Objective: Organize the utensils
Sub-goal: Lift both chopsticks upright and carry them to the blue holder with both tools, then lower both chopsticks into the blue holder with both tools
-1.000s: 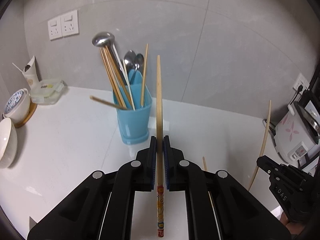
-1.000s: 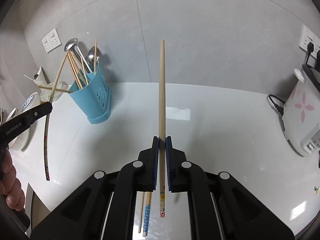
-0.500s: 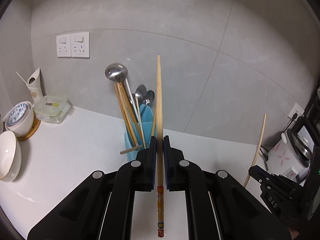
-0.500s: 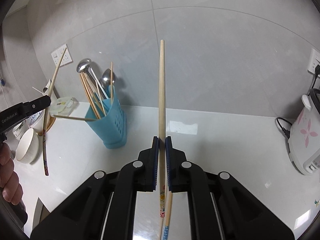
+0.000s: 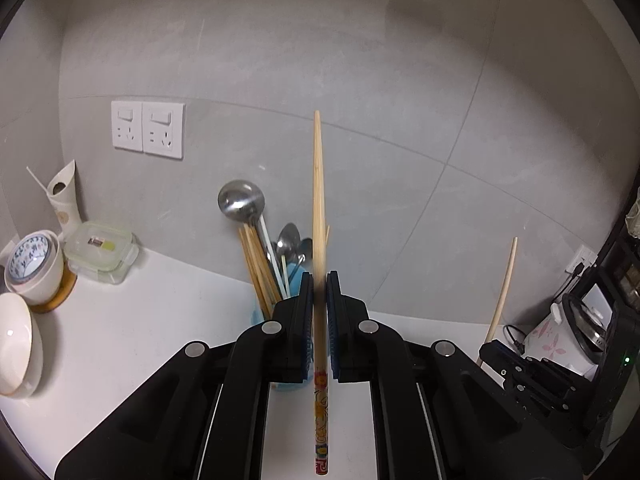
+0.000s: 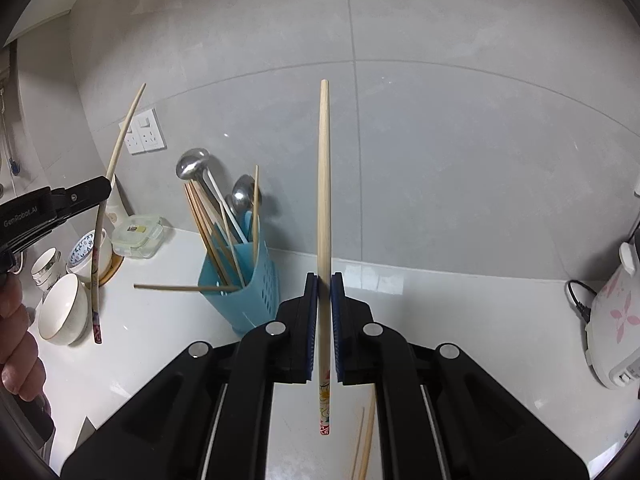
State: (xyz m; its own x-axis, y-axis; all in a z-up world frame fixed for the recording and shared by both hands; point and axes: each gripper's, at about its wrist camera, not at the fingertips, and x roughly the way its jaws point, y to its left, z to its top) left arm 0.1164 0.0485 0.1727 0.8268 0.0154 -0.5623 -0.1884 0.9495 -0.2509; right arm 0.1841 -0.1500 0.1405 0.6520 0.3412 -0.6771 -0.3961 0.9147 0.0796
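Note:
My left gripper (image 5: 319, 280) is shut on a wooden chopstick (image 5: 318, 208) with a patterned end, held upright. A blue utensil holder (image 6: 244, 288) stands on the white counter just beyond it, mostly hidden behind the fingers in the left wrist view. It holds a ladle (image 5: 241, 201), spoons and several chopsticks. My right gripper (image 6: 324, 280) is shut on a second patterned chopstick (image 6: 324, 184), upright, to the right of the holder. One chopstick (image 6: 180, 288) sticks out sideways through the holder's slots. The left gripper also shows at the left of the right wrist view (image 6: 105, 191).
White bowls (image 5: 18, 344), a patterned cup (image 5: 34, 266) and a lidded glass box (image 5: 102, 250) sit at the counter's left. A white rice cooker (image 6: 616, 320) with its cord stands at the right. Wall sockets (image 5: 148, 130) are behind. More chopsticks (image 6: 366, 444) lie on the counter under my right gripper.
Both grippers have risen and tilted up, so the holder sits lower in both views. The left gripper's fingers now cover most of the holder. Both still grip their chopsticks.

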